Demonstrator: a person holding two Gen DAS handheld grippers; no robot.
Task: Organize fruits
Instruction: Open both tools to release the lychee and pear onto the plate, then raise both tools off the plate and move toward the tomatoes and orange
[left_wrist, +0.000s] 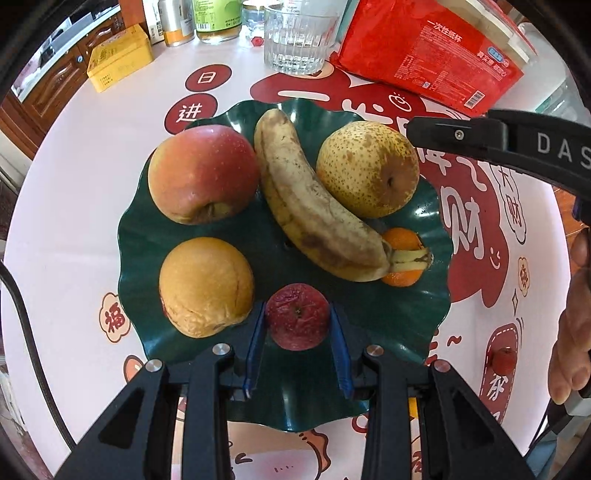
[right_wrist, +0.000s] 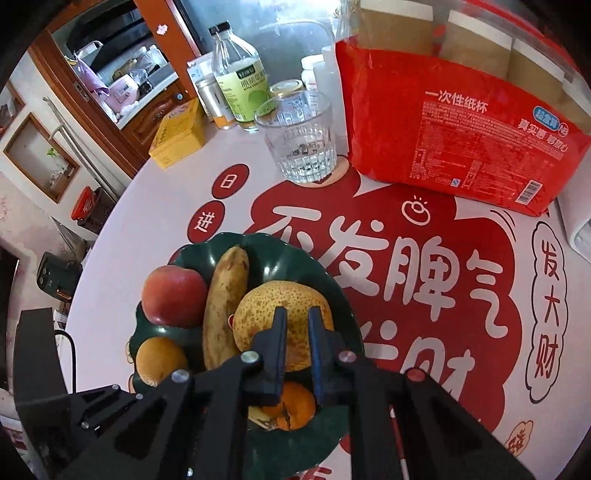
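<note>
A dark green wavy plate (left_wrist: 147, 236) holds a red apple (left_wrist: 203, 173), a spotted banana (left_wrist: 314, 206), a speckled pear (left_wrist: 365, 170), a yellow-orange citrus (left_wrist: 205, 286) and a small tangerine (left_wrist: 402, 240) half under the banana's stem end. At the plate's near edge my left gripper (left_wrist: 297, 308) is shut on a small wrinkled red fruit (left_wrist: 297, 326), one blue pad on each side. My right gripper (right_wrist: 297, 317) is shut and holds nothing. It hovers over the pear (right_wrist: 258, 314), with the tangerine (right_wrist: 295, 406) below its fingers.
A ribbed glass (left_wrist: 299, 37), a red packet (left_wrist: 424, 48), a yellow tin (left_wrist: 120, 57) and bottles (left_wrist: 218, 18) stand at the table's far side. Another small red fruit (left_wrist: 501, 360) lies on the printed cloth right of the plate, near a person's hand (left_wrist: 572, 332).
</note>
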